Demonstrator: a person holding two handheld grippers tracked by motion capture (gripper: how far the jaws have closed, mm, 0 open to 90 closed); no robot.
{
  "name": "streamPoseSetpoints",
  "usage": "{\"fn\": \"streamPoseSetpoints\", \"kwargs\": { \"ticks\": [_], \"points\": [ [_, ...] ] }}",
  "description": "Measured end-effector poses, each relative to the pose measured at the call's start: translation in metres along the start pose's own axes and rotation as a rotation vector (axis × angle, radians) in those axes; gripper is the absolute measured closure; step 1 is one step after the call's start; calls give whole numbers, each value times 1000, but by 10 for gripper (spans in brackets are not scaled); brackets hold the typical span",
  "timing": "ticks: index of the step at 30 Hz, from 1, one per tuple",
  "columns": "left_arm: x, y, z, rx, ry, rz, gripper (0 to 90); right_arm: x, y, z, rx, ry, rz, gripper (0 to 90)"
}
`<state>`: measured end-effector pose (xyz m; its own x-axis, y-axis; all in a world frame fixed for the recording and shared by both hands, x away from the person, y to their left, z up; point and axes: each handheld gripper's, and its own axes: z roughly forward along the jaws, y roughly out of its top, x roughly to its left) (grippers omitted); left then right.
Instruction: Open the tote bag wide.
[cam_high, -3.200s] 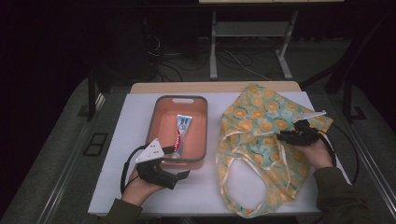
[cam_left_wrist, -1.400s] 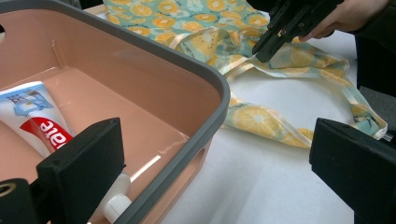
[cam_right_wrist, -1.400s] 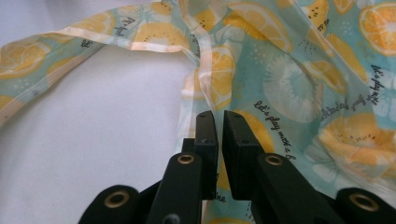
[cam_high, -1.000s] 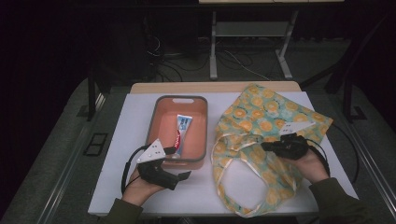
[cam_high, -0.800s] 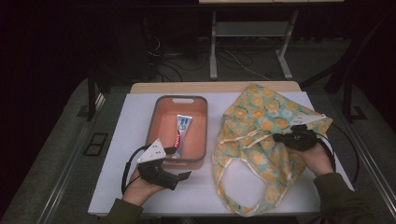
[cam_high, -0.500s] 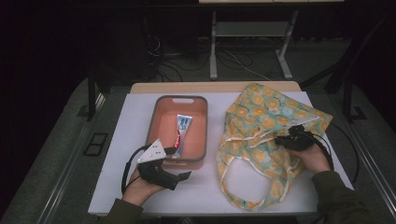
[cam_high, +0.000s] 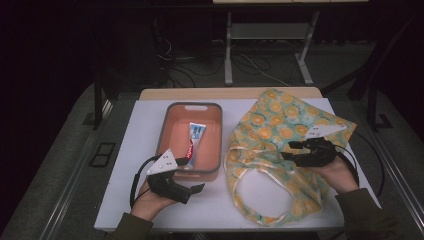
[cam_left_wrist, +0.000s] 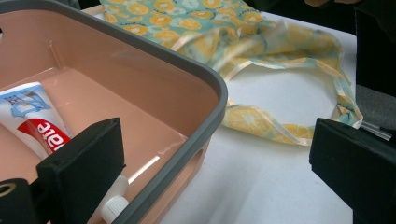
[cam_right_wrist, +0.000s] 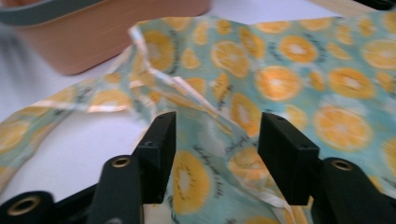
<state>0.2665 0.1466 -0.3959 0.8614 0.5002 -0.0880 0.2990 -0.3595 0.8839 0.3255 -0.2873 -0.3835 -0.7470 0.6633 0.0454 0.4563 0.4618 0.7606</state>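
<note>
Tote bag (cam_high: 280, 145), orange-slice print, lies flat on the white desk (cam_high: 130, 145) to the right of the peach bin (cam_high: 216, 131). Your right claw (cam_high: 292, 151) sits over its mouth edge, jaws partly open astride a raised fold, not yet closed on it. Your left claw (cam_high: 195, 187) stands wide, empty, beside the bin's near corner; the toothpaste tube (cam_high: 191, 144) lies inside. Judged step: opening the bag. Next, pinch one layer only and lift.

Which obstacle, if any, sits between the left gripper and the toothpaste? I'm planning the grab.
The tub's near wall lies between the open left gripper and the toothpaste in the tub; the gripper would have to come over the rim.
</note>
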Motion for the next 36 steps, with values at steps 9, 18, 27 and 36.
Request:
{"fn": "streamPoseSetpoints", "kwargs": {
  "ticks": [9, 18, 27, 36],
  "points": [
    [-1, 0, 0, 1, -3, 2, 17, 22, -8, 44, 152, 126, -71, 438],
    [-1, 0, 0, -1, -1, 1, 17, 24, -21, 60, 248, 94, -150, 841],
    [-1, 0, 0, -1, -4, 0, 17, 56, -24, 45, 235, 266, -150, 882],
    [-2, 1, 1, 1, -7, 5, 18, 68, -28, 42, 198, 327, -142, 793]
  ]
}}
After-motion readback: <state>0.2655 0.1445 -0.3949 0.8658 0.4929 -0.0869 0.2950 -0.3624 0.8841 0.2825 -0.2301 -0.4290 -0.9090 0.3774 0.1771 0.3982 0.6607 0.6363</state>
